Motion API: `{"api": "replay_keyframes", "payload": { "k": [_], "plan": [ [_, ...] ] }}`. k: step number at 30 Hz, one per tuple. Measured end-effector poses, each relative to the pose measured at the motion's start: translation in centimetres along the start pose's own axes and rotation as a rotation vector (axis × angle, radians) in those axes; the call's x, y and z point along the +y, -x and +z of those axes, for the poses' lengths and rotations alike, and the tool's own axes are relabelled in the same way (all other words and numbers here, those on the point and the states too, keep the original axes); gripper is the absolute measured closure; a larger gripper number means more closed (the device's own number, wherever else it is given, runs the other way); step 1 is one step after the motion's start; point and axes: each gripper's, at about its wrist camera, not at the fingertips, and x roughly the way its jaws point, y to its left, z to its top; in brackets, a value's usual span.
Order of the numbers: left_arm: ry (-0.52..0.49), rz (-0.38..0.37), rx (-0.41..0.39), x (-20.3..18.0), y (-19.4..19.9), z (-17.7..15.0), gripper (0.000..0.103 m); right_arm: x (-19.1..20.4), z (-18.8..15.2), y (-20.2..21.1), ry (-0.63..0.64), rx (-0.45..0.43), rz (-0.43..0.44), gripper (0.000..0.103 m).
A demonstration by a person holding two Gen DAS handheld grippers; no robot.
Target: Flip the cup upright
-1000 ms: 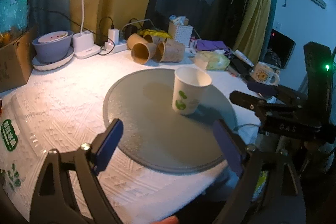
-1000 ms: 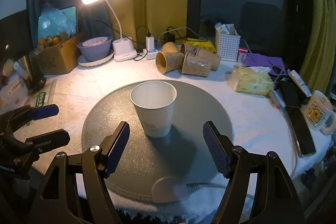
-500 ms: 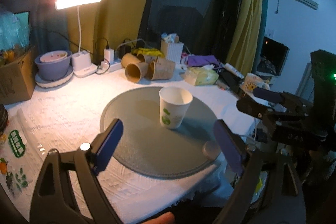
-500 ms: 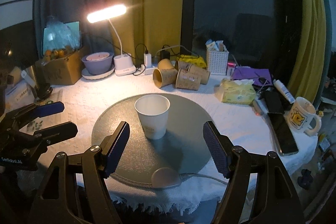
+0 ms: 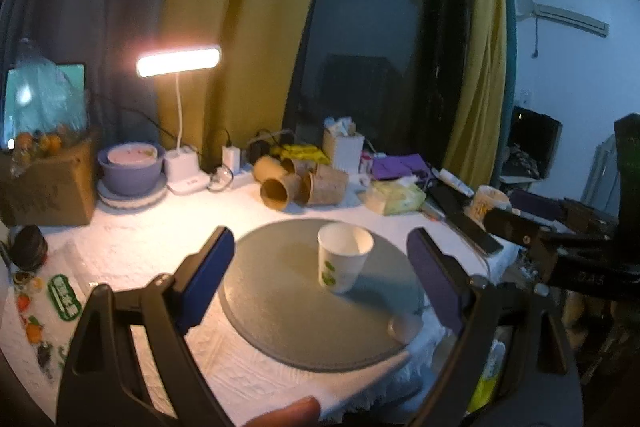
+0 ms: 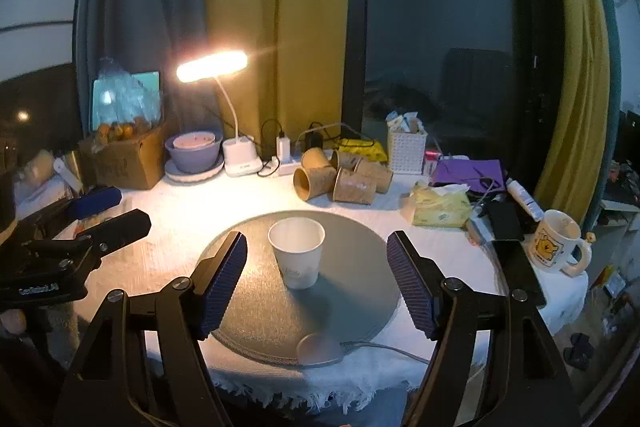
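both tools [image 5: 320, 281] [image 6: 316, 285] gape above round grey mat [image 6: 256, 299], white tablecloth [image 6: 192, 211].

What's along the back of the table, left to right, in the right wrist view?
Cardboard box → purple bowl → desk lamp → brown paper cups → white basket → tissue pack → cartoon mug.

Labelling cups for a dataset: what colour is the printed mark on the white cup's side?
Green, on the white cup; clearest in the left wrist view.
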Motion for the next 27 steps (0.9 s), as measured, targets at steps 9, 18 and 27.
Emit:
{"api": "replay_keyframes", "payload": {
  "k": [9, 18, 27],
  "plan": [
    [-0.092, -0.034, -0.097, -2.0, 2.5, 1.8, 0.014, -0.2, 1.2, 3.2, 0.007, -0.067, -0.032, 0.028],
    [-0.106, -0.035, -0.095, -2.6, 2.8, 1.9, 0.014, -0.3, 1.3, 3.9, 0.007, -0.078, -0.038, 0.028],
    [-0.104, -0.039, -0.091, -2.6, 2.8, 1.7, 0.014, -0.4, 1.1, 3.7, 0.004, -0.068, -0.038, 0.028]
  ]
}}
